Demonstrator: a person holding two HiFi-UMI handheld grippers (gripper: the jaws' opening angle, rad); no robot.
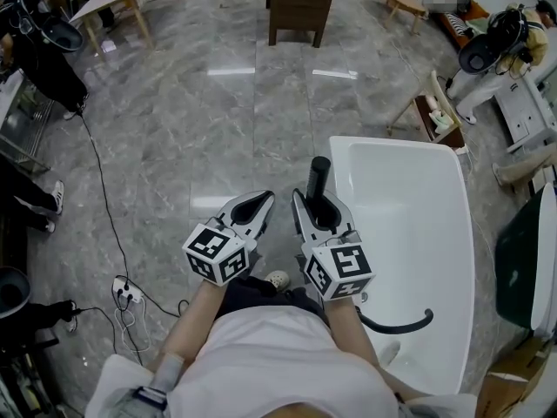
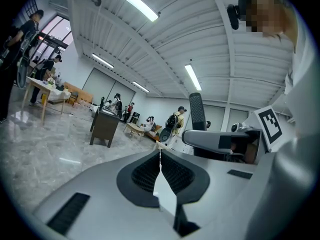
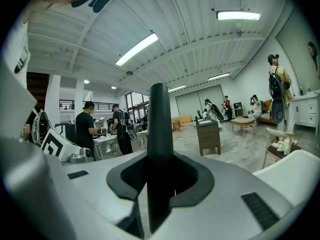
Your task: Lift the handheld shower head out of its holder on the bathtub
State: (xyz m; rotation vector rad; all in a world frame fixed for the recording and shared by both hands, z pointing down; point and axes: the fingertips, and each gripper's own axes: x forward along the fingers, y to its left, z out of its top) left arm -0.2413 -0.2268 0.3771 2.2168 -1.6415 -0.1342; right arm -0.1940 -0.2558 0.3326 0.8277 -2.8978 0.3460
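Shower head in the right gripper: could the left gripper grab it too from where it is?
Probably yes. The shower head sticks out beyond the jaws of the right gripper, and the left gripper sits close beside with nothing between them. Its jaws are shut, though, so they must open first.

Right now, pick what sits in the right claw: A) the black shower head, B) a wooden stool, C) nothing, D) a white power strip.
A: the right claw is shut on the black shower head, which sticks out past its tips.
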